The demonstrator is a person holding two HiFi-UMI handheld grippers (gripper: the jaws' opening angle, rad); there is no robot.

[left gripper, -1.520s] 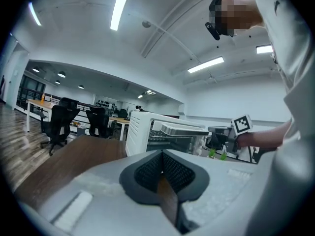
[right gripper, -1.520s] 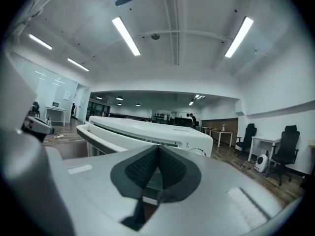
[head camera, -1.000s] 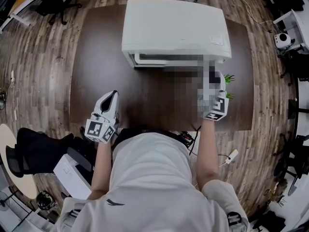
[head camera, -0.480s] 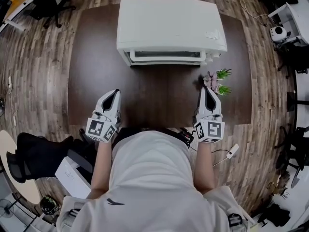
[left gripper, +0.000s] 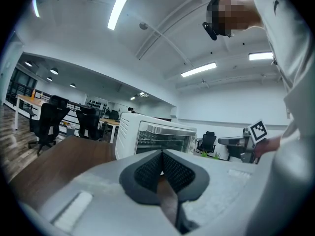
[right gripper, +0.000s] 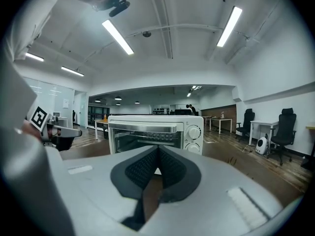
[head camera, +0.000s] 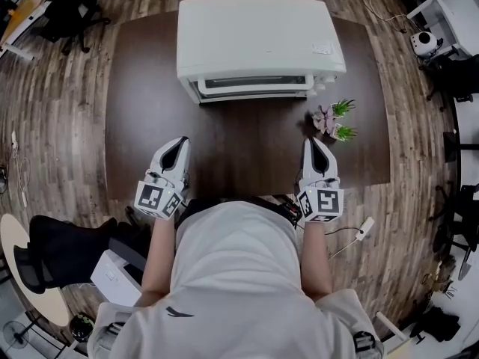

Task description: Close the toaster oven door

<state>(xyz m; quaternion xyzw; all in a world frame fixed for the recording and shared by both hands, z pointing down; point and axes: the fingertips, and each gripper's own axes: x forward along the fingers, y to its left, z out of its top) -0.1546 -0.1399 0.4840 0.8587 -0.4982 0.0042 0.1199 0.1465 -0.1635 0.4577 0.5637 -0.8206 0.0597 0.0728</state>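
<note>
An open office with a wood-plank floor [head camera: 67,126], black office chairs [left gripper: 49,122] and ceiling strip lights [right gripper: 118,36] surrounds a dark brown table [head camera: 150,126]. On the far middle of the table sits the white toaster oven [head camera: 258,40], a boxy unit with a flat top. Its long axis runs left to right across the table. Its front faces the person [head camera: 232,275] standing at the near edge.

The glass door [right gripper: 142,134] looks fully shut against the front, with a silver handle along its top edge. Two round knobs [right gripper: 193,132] sit to its right. The left gripper [head camera: 182,142] and right gripper [head camera: 309,142] rest well short of the oven, near the table's front edge, both pointing towards it. Each has its pads pressed together, with nothing between them. Beside the oven's right front corner stand what seem to be two small potted plants [head camera: 334,122].
</note>
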